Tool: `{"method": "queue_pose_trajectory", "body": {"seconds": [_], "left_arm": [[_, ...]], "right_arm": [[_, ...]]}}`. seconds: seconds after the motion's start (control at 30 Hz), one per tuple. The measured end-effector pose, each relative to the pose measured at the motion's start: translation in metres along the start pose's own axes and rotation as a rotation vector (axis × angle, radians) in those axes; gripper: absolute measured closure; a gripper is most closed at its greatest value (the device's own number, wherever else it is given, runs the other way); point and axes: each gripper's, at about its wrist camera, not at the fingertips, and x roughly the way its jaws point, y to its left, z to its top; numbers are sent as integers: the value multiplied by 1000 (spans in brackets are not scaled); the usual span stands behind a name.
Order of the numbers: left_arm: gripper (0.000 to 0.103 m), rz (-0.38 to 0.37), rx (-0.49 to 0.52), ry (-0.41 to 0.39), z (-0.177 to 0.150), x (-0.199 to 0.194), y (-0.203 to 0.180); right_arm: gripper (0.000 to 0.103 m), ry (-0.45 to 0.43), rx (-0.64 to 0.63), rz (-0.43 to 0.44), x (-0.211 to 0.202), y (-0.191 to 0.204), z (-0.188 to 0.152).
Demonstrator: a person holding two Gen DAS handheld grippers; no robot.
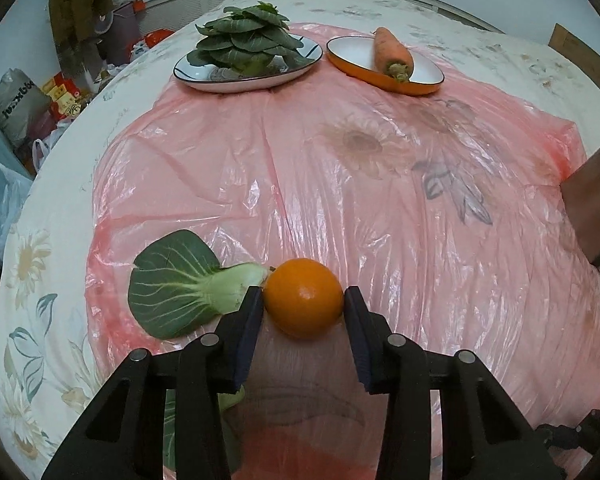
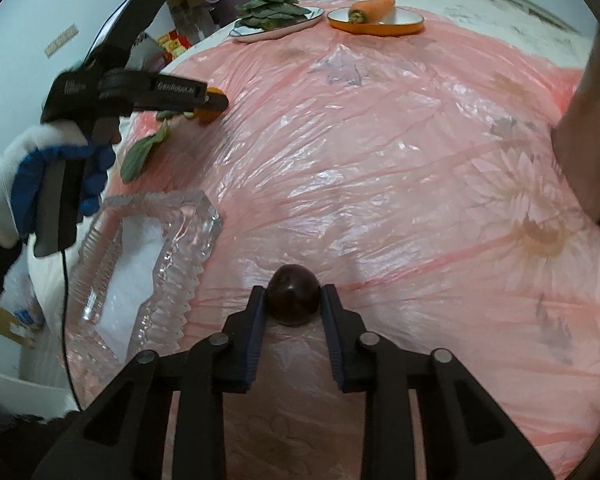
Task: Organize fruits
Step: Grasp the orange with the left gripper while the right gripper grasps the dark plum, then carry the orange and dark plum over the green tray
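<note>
Grasp step — left gripper (image 1: 304,300) pinching orange (image 1: 303,298), right gripper (image 2: 293,300) pinching dark fruit (image 2: 294,300) — next: lift both, carry to glass tray (image 2: 180,248).

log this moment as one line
left gripper: shut on orange | right gripper: shut on dark fruit | glass tray: empty

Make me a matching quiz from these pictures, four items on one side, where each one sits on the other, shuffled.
Items:
1. round orange fruit
2. dark purple round fruit
3. long orange carrot
4. stack of dark green leaves

Places:
A. on the white plate with a dark rim
B. between the left gripper's pads
C. in the orange-rimmed oval dish
D. between the right gripper's pads

Pairs: 1-B, 2-D, 3-C, 4-A
</note>
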Motion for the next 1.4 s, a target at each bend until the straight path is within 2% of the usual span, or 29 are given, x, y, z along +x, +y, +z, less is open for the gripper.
{"method": "queue_pose_trajectory", "body": {"seconds": [0.27, 0.5, 0.83, 1.03, 1.4], "left_arm": [[67, -25, 7, -37, 2, -17, -3], [67, -50, 26, -62, 4, -34, -18], [67, -67, 77, -51, -6, -50, -52], [67, -108, 118, -32, -17, -60, -83], [67, -175, 245, 16, -34, -70, -164]], "right_arm": [[97, -33, 141, 117, -6, -19, -3], [97, -54, 148, 133, -16, -22, -2], [97, -90, 164, 97, -41, -38, -2], [97, -106, 177, 57, -59, -55, -4], [97, -145, 246, -28, -95, -101, -19]]}}
